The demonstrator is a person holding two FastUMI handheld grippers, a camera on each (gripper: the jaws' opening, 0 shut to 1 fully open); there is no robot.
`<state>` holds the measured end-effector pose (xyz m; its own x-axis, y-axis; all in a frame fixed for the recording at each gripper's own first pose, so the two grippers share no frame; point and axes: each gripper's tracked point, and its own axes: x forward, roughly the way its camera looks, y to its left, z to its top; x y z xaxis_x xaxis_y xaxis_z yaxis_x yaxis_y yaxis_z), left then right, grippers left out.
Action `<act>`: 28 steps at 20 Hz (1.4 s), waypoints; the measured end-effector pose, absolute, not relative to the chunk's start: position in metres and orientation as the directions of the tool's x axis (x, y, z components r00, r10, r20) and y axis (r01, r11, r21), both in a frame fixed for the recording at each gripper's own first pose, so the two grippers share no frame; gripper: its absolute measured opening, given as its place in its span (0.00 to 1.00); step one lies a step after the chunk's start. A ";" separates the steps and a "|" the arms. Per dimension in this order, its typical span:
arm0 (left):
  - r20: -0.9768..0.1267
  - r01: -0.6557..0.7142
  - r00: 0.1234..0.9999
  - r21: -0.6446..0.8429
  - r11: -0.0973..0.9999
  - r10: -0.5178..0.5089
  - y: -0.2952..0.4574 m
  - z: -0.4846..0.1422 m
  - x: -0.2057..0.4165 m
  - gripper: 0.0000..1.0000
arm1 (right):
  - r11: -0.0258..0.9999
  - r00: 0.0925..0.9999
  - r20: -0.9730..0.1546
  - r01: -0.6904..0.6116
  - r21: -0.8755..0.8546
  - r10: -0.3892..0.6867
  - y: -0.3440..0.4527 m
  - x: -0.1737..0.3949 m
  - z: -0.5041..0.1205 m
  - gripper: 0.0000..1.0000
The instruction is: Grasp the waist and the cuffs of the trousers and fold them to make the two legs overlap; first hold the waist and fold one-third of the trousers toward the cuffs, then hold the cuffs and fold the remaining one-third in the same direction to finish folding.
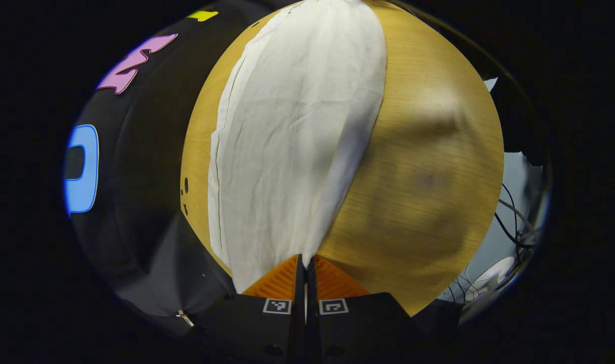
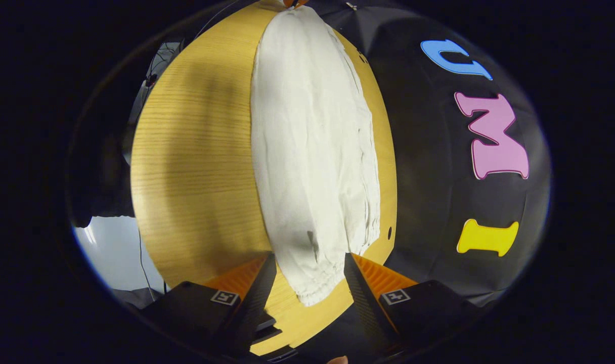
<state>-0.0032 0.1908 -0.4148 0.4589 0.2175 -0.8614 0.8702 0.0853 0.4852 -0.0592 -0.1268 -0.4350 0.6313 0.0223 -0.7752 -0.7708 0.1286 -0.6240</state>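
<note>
- Trousers (image 1: 292, 141) lie stretched in one long narrow band along the far edge of the wooden worktop (image 1: 429, 167), close to the booth wall; we judge the two legs already overlap, since a single strip of white cloth shows.
- Left claw (image 1: 306, 268) is pinched nearly closed at one end of the band, and the cloth runs right into the slit between its fingers, so we take it to be holding that end.
- Right claw (image 2: 307, 273) is spread wide at the opposite end, its fingers standing either side of the gathered, elasticated hem without pressing on it; that end rests on the worktop near its edge.
- Which end is waist and which is cuffs we cannot say for certain; the gathered hem could be either.
- Neither third-fold looks done: the band still lies at full length. As we judge it, folding the waist third toward the cuffs comes next, then the cuff third.
</note>
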 end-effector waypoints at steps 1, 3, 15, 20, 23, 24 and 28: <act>-0.863 0.871 0.457 0.483 0.088 0.216 0.191 -0.415 -0.003 0.06 | 0.131 0.633 -0.774 -0.769 -0.626 0.021 -0.128 -0.053 -0.437 0.84; -0.864 0.871 0.457 0.483 0.090 0.211 0.191 -0.415 -0.003 0.05 | 0.141 0.627 -0.779 -0.772 -0.620 0.008 -0.129 -0.044 -0.446 0.73; -0.870 0.855 0.464 0.490 0.172 0.168 0.199 -0.415 -0.005 0.05 | 0.216 0.540 -0.841 -0.825 -0.523 0.028 -0.115 -0.064 -0.436 0.05; -0.858 0.832 0.498 0.514 0.207 0.128 0.193 -0.391 -0.004 0.05 | 0.277 0.607 -0.795 -0.767 -0.579 0.018 -0.110 -0.053 -0.401 0.05; -0.813 0.774 0.569 0.579 0.255 0.123 0.193 -0.362 0.025 0.05 | 0.341 0.674 -0.739 -0.697 -0.631 0.010 -0.108 -0.027 -0.372 0.05; -0.799 0.751 0.588 0.597 0.282 0.127 0.192 -0.353 0.038 0.05 | 0.353 0.694 -0.720 -0.675 -0.648 0.005 -0.109 -0.015 -0.363 0.05; -0.741 0.677 0.659 0.658 0.329 0.127 0.186 -0.323 0.097 0.05 | 0.364 0.761 -0.648 -0.601 -0.712 -0.010 -0.112 0.041 -0.334 0.05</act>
